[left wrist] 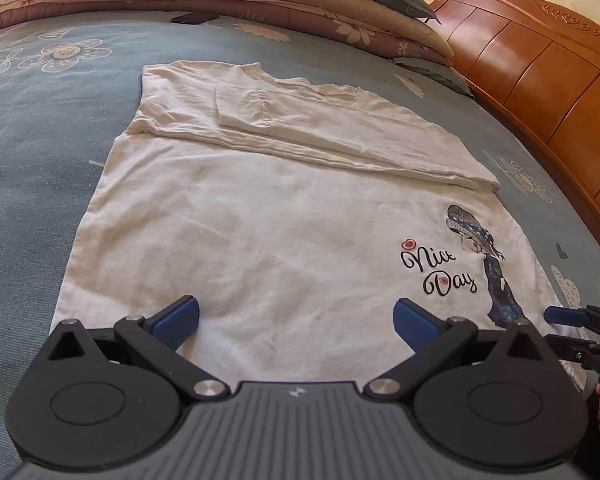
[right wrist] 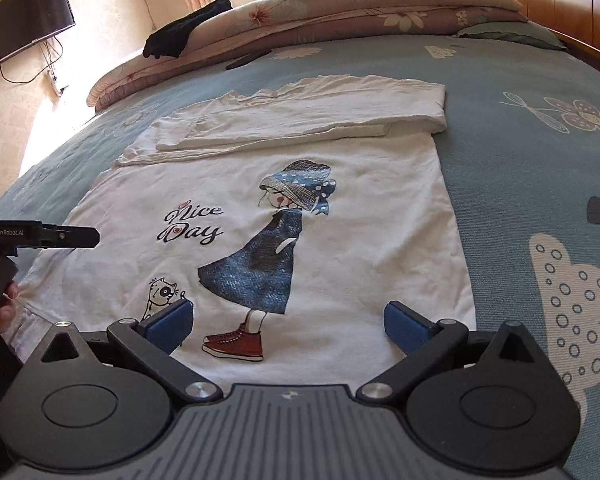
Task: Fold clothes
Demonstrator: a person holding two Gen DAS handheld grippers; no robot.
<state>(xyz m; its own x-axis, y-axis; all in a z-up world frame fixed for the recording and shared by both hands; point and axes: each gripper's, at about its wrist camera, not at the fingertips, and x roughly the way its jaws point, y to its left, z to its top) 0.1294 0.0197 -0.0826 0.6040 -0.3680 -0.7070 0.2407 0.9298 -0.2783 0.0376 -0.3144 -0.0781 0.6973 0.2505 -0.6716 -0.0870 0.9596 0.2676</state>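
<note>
Plainly, both tongs are spread wide and hold nothing: the left gripper (left wrist: 296, 322) is poised over the near edge of the white shirt (left wrist: 260, 220), and the right gripper (right wrist: 288, 326) over the same edge beside the printed girl (right wrist: 268, 252). The shirt is laid flat on the blue flowered bedspread (right wrist: 520, 80), its far side already folded inward into a long layered band. The near side is judged yet to be folded, then the length. Soft, lightly creased cotton is seen; the quilts (left wrist: 260, 4) behind are stacked thick and padded against the glossy wooden headboard (left wrist: 540, 72).
</note>
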